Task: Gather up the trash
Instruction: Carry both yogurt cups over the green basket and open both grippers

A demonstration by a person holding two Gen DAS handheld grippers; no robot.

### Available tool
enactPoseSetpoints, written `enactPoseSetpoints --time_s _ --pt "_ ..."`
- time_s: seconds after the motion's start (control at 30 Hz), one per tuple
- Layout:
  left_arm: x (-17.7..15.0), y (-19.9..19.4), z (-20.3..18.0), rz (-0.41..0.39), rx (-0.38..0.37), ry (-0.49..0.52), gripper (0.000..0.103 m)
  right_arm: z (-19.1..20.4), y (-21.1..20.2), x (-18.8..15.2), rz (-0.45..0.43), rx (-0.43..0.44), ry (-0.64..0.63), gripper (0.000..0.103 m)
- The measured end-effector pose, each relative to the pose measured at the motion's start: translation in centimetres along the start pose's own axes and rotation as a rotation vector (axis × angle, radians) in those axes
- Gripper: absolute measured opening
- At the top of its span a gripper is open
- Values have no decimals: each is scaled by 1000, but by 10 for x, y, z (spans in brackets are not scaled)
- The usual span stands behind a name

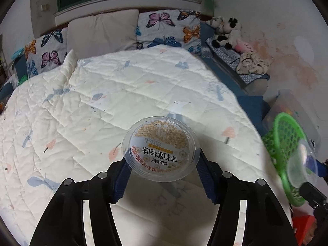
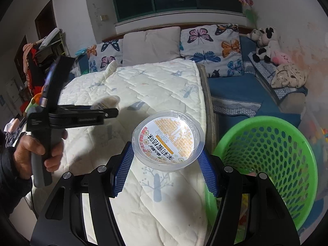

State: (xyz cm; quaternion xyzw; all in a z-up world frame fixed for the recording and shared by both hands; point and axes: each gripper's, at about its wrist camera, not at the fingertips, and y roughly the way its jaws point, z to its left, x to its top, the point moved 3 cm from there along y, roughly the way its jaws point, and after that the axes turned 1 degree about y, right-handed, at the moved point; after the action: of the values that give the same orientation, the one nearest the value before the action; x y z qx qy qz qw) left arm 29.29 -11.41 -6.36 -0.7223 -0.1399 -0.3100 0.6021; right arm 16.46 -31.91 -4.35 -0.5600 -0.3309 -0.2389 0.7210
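A: Clear plastic tub with orange-printed paper lid [image 1: 161,147], left wrist view: clamped between the blue pads of the left gripper [image 1: 162,156], lid facing the camera, held over the white quilted bedspread [image 1: 102,102].

B: Risk there?

A: Thin, slick wall. Likely to buckle or squirt out under a harder squeeze.

B: Right wrist view?

A: Second matching clear tub [image 2: 168,139], pinched in the right gripper [image 2: 166,149], just beside the green perforated plastic basket [image 2: 262,119]. Letting go short of the rim would probably drop it on bed or floor. Lid intact, contents hidden behind the label.
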Motion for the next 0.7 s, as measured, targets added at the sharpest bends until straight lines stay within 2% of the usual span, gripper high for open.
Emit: enactPoseSetpoints --time_s 0.33,0.7 --pt "-4 -38 -58 -38 -95 67 59 -31 -27 -17 -8 -71 58 63" --pt "-10 -45 -128 -37 -177 164 59 -90 -52 -44 5 -177 159 63"
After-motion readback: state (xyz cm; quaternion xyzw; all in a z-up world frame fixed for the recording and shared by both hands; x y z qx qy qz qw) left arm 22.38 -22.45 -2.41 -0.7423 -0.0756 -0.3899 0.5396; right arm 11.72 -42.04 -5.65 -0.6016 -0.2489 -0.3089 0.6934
